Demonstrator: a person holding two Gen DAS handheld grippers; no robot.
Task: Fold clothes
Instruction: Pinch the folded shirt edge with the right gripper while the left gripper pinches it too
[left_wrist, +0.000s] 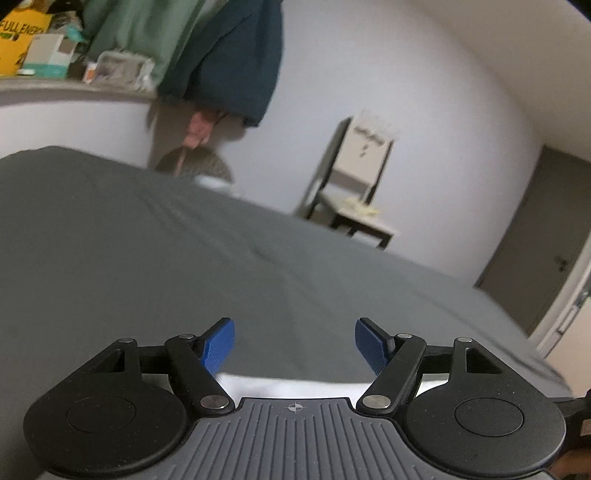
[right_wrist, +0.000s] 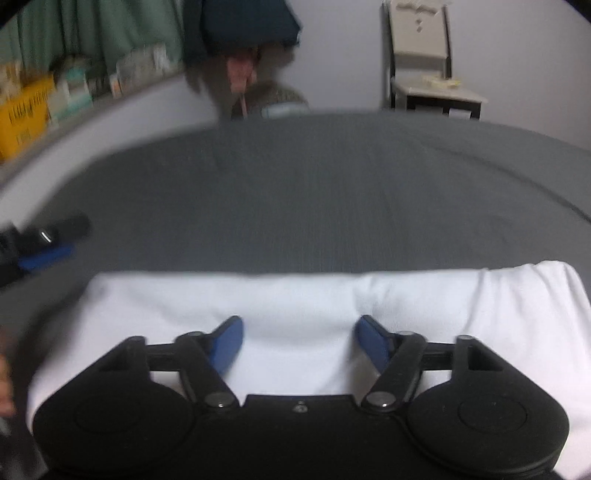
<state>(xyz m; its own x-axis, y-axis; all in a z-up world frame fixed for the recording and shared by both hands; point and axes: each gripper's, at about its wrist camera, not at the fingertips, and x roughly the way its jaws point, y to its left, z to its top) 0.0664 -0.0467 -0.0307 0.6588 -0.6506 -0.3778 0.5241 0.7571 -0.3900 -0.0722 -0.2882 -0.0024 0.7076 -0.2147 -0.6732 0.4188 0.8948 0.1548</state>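
At the left, the left gripper (left_wrist: 294, 343) hangs over the dark grey bedsheet (left_wrist: 155, 236) with its blue fingers (left_wrist: 218, 344) spread wide and empty; only a thin strip of the white folded cotton garment (left_wrist: 288, 386) shows beneath its base, so the cloth lies behind and below those fingers. Seen from the right wrist, that gripper sits off the garment's left end, apart from it. Moving right, the garment (right_wrist: 295, 295) lies on the bed as a broad band, its long axis running left to right. The right gripper (right_wrist: 298, 341) hovers directly above its middle, fingers released and holding nothing. The right hand looks nearer for the next pinch.
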